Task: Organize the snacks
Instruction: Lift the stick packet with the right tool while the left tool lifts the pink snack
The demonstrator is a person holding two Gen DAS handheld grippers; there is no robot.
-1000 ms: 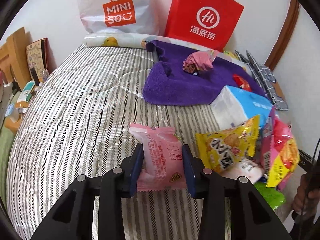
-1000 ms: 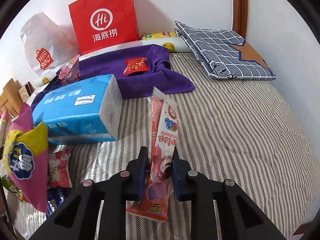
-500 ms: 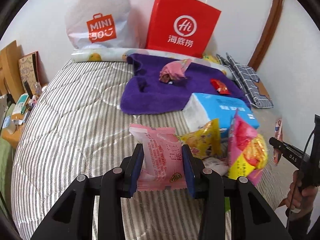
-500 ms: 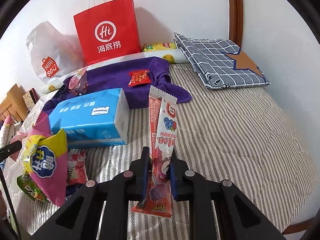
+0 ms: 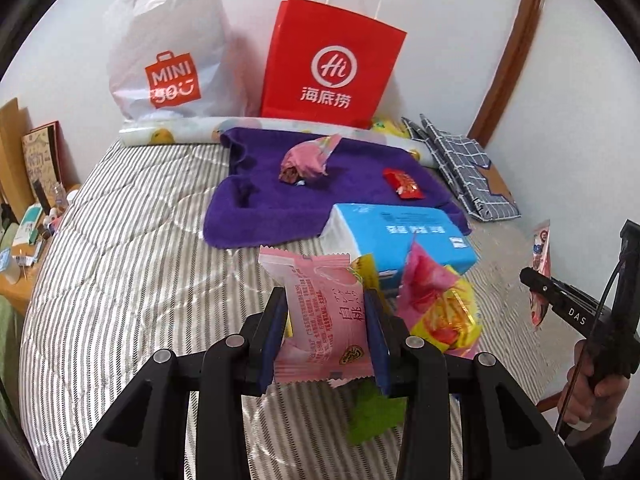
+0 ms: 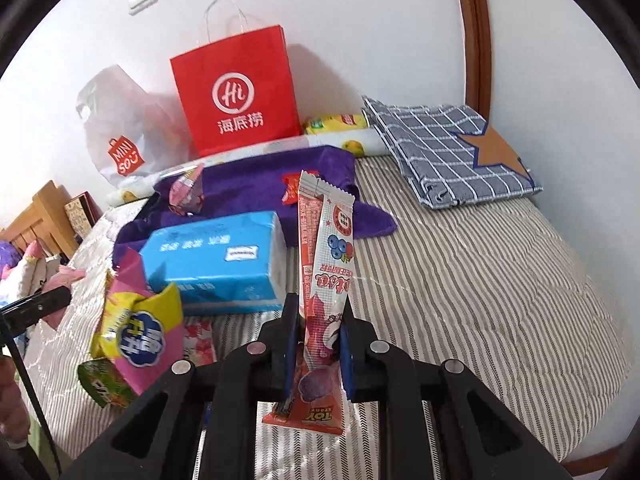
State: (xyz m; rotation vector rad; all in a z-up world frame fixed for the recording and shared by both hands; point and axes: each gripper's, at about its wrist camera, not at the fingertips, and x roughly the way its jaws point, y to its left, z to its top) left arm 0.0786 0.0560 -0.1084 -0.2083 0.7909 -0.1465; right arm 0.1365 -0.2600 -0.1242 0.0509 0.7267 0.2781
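Observation:
My left gripper [image 5: 325,312] is shut on a pink snack packet [image 5: 320,316], held above the striped bed. My right gripper [image 6: 320,322] is shut on a long pink-and-red stick snack [image 6: 326,280], held upright; it also shows at the right edge of the left wrist view [image 5: 541,268]. A pile of snack bags lies on the bed: a yellow-pink bag [image 6: 136,328] [image 5: 444,312] and a green packet [image 6: 105,388]. A purple towel [image 5: 272,200] holds a pink wrapped snack [image 5: 306,158] and a small red packet [image 5: 402,184].
A blue tissue pack [image 6: 216,260] lies in front of the towel. A red paper bag [image 5: 332,64] and a white Miniso bag [image 5: 168,60] stand against the wall. A folded checked cloth [image 6: 452,152] lies at the far right. A bedside shelf [image 5: 24,216] is on the left.
Both grippers have pulled back and up from the bed with their snacks still held. The right gripper has come further into the left wrist view.

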